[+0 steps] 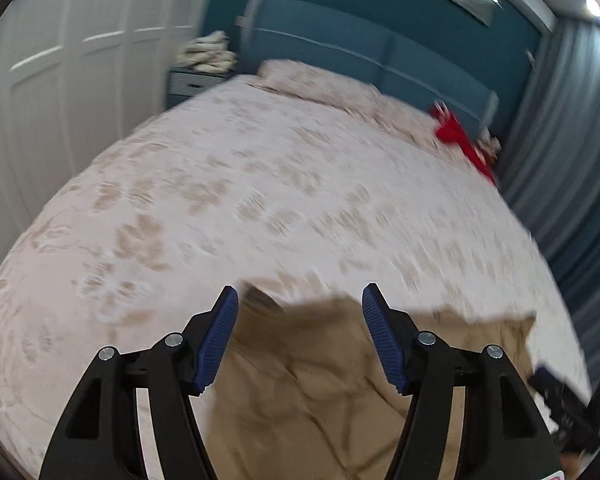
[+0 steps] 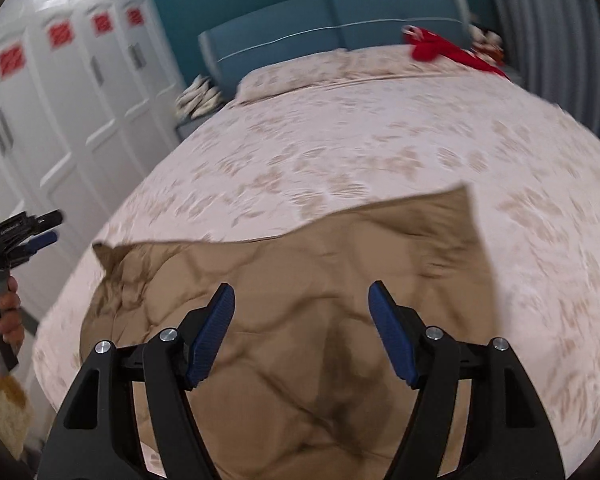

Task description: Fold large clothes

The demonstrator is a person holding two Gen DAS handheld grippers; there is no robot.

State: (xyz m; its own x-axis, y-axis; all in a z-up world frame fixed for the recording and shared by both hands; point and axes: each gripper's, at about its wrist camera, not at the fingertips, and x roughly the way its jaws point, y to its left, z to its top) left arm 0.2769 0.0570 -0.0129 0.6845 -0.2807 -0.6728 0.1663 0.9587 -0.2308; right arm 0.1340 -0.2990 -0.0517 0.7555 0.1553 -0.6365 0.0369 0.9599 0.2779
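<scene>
Left wrist view: the left gripper (image 1: pixel 300 296) hangs above the near end of a bed (image 1: pixel 260 184), its two blue ribbed pads (image 1: pixel 216 344) standing well apart with nothing pinched between them. Beneath and beyond the fingers lies a tan garment (image 1: pixel 320 380), creased and spread flat on the floral bedspread, its far edge running across the frame just past the fingertips and a corner reaching out to the right. At the lower right edge a dark part of the right gripper (image 1: pixel 560 396) enters the frame, blurred. Farther back are a pillow (image 1: pixel 300 76) in the same floral print, a blue padded headboard (image 1: pixel 360 48), a red cloth (image 1: pixel 464 140) at the far right corner of the bed, white wardrobe doors (image 1: pixel 60 92) on the left and grey-blue curtains (image 1: pixel 568 152) on the right. Right wrist view: the right gripper (image 2: pixel 302 296) also hangs over the tan garment (image 2: pixel 300 280), its jaws apart and empty; the cloth fills the lower middle of the frame, with one far corner near the right and a crumpled corner at the left. At the left edge a hand (image 2: pixel 8 312) holds the left gripper (image 2: pixel 40 232) clear of the bed's side. The red cloth (image 2: pixel 440 50) lies by the headboard (image 2: pixel 300 24); the wardrobe doors (image 2: pixel 80 92) bear red patterned squares (image 2: pixel 60 36).
</scene>
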